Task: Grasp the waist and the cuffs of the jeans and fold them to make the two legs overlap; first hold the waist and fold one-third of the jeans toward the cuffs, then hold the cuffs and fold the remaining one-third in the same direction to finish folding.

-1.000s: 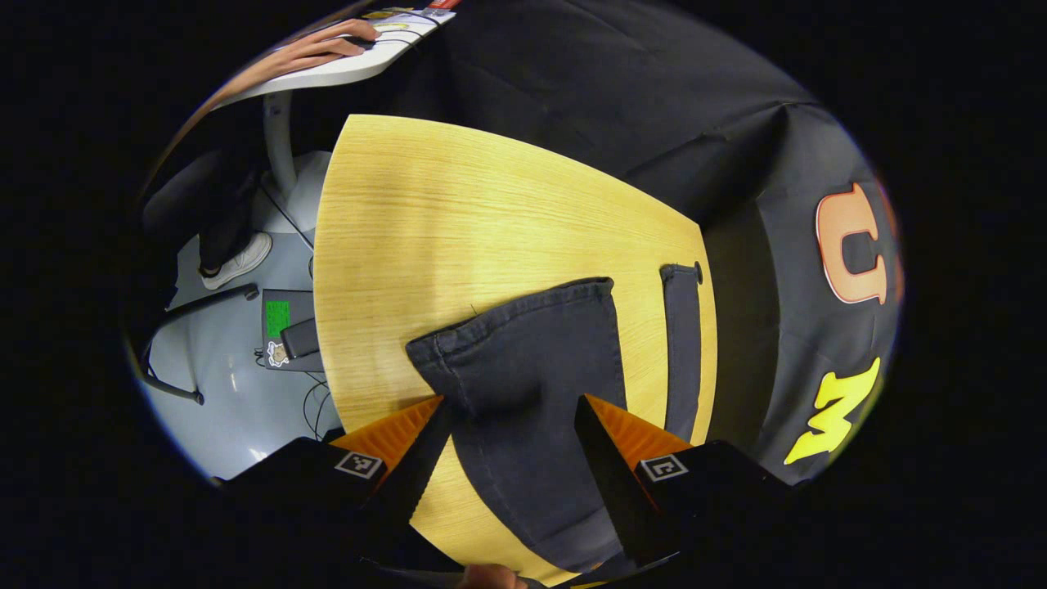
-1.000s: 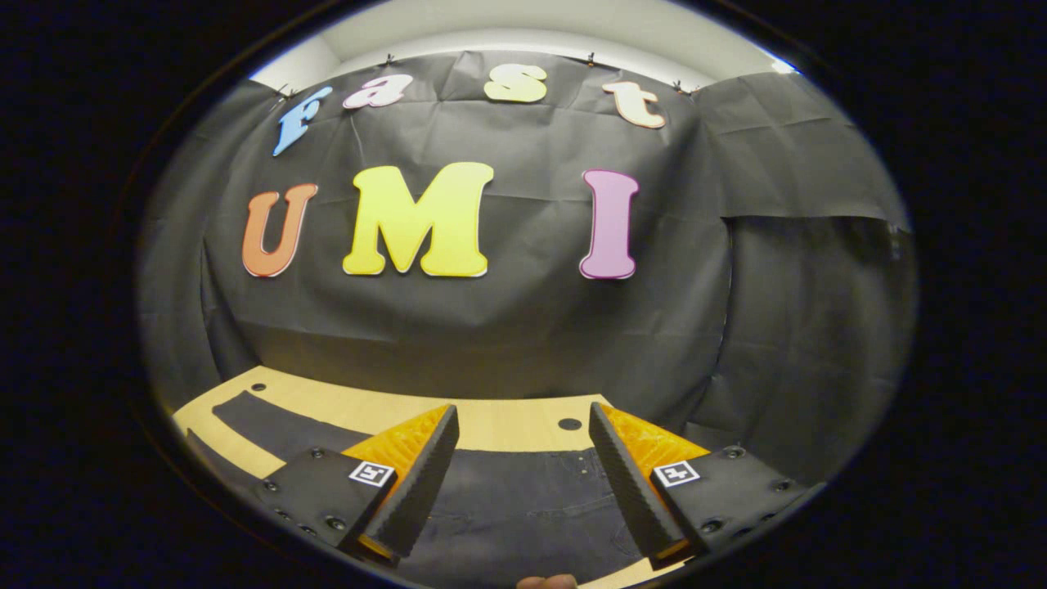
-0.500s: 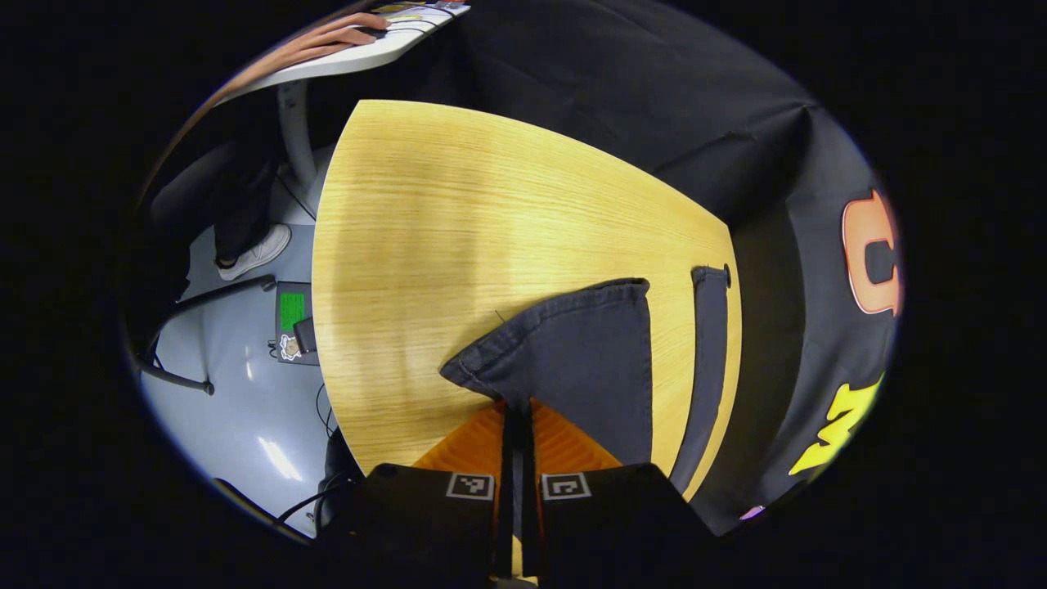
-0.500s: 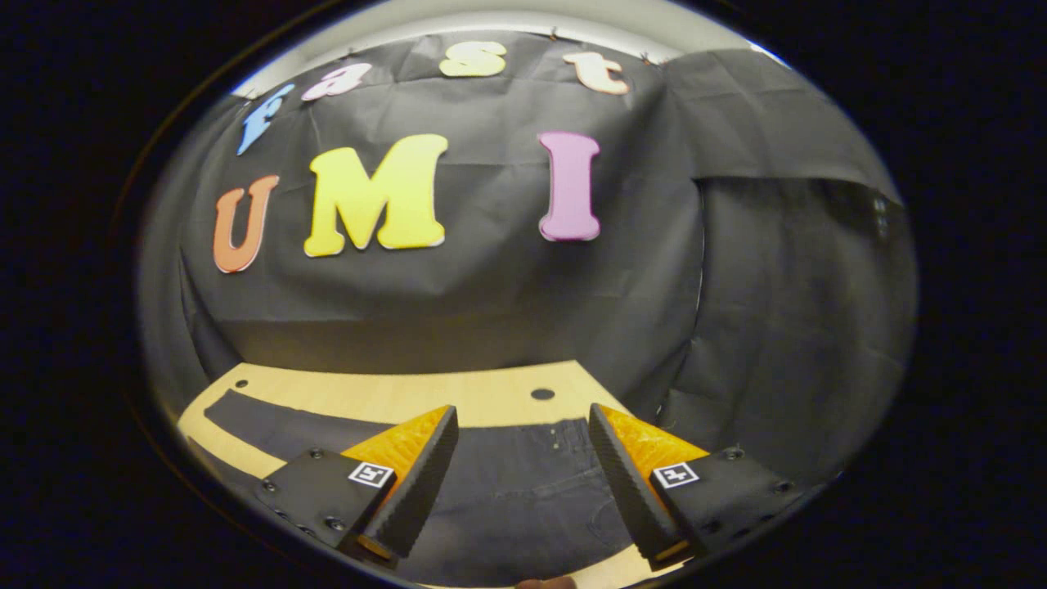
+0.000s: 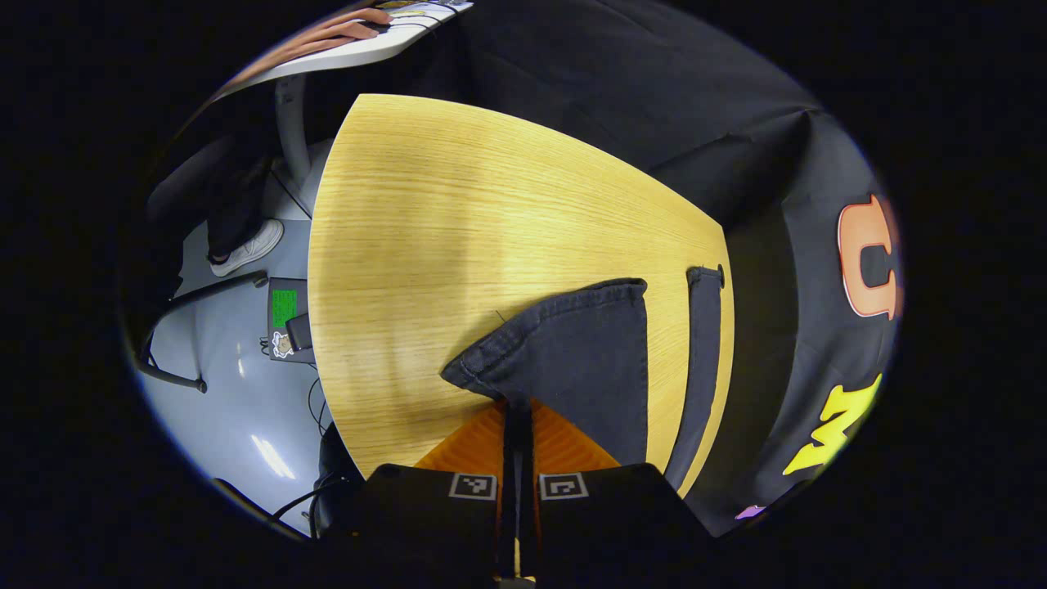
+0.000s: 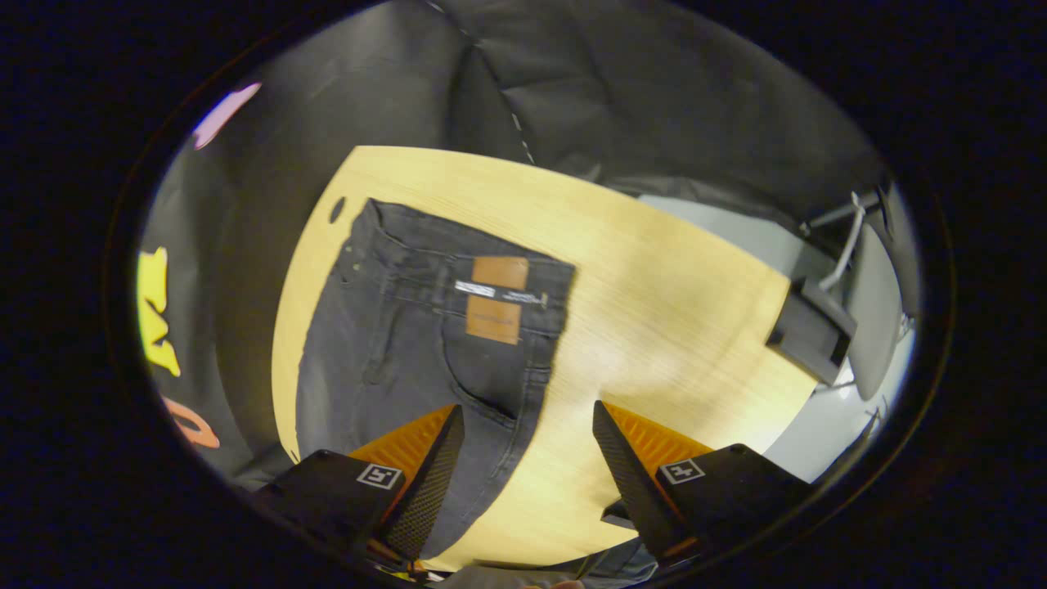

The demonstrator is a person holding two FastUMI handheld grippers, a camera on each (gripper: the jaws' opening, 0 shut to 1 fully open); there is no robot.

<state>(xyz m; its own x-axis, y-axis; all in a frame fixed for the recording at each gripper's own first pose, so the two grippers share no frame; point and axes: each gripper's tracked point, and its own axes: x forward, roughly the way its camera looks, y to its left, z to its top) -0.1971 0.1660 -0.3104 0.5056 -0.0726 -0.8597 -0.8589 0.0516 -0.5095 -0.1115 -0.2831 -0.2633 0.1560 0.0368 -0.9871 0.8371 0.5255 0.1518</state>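
Observation:
Dark jeans lie flat on the wooden table (image 5: 442, 204). In the left gripper view the near leg's cuff end (image 5: 572, 352) bunches up towards my left gripper (image 5: 517, 409), which is shut on the leg's fabric just behind the cuff. The other leg (image 5: 703, 343) lies along the table's far edge. In the right gripper view the waist, with its brown label (image 6: 495, 298), lies ahead and to the left. My right gripper (image 6: 527, 417) hovers open over the jeans' side edge below the waist, holding nothing; its left finger (image 6: 433, 458) is over the denim.
Off the table's left edge is grey floor with a dark box (image 5: 286, 315), cables and a person's shoe (image 5: 245, 249). A white desk (image 5: 360, 53) with a hand on it stands farther off. Past the table's right end are a black box (image 6: 810, 331) and a chair (image 6: 871, 319).
My left gripper closed on the near leg by the cuff and has held it since. My right gripper swung from facing the wall to looking down on the waist.

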